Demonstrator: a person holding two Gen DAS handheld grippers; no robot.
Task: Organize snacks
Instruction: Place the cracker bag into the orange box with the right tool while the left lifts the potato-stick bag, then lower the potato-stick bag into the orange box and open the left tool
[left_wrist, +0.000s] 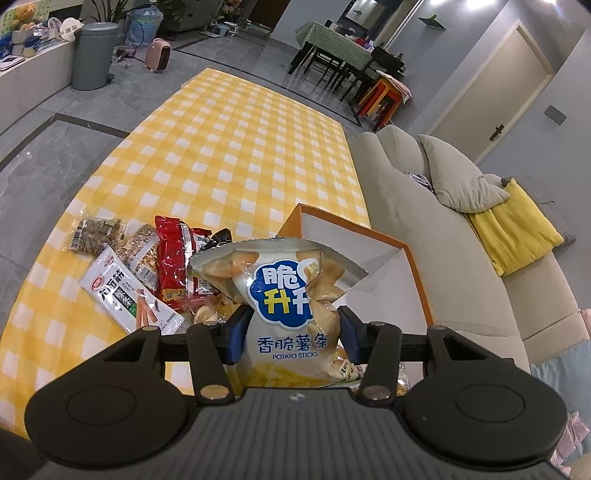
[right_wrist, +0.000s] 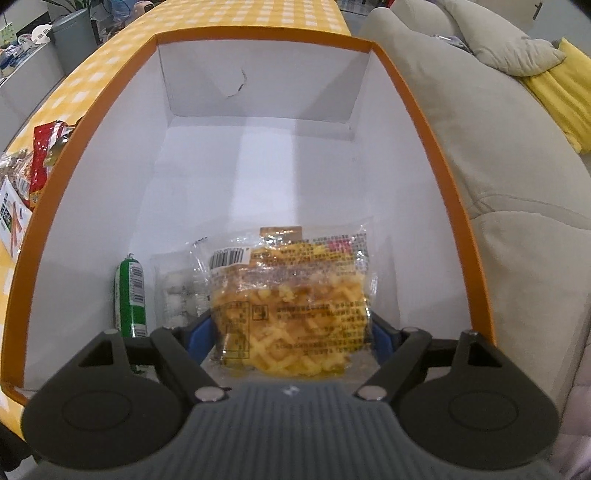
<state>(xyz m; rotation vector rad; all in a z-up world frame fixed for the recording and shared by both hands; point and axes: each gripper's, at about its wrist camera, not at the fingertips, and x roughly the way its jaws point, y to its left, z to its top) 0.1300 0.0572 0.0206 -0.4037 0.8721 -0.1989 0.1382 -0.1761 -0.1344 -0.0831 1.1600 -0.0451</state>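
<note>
Risked crushing the white potato-stick bag (left_wrist: 288, 317) clenched in left hand-held gripper (left_wrist: 291, 338) above surface, or snagging clear yellow-snack packet (right_wrist: 291, 306) inside orange-rimmed box (right_wrist: 424, 122), between released right hand-held gripper (right_wrist: 291, 339).

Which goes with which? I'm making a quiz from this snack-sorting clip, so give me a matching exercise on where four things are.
1. potato sticks bag
2. yellow waffle packet
3. green tube
4. red packet

a. on the checked cloth
b. by the box's left wall
c. between the left gripper's pads
d. in the box, between the right gripper's open pads

Pairs: 1-c, 2-d, 3-b, 4-a
</note>
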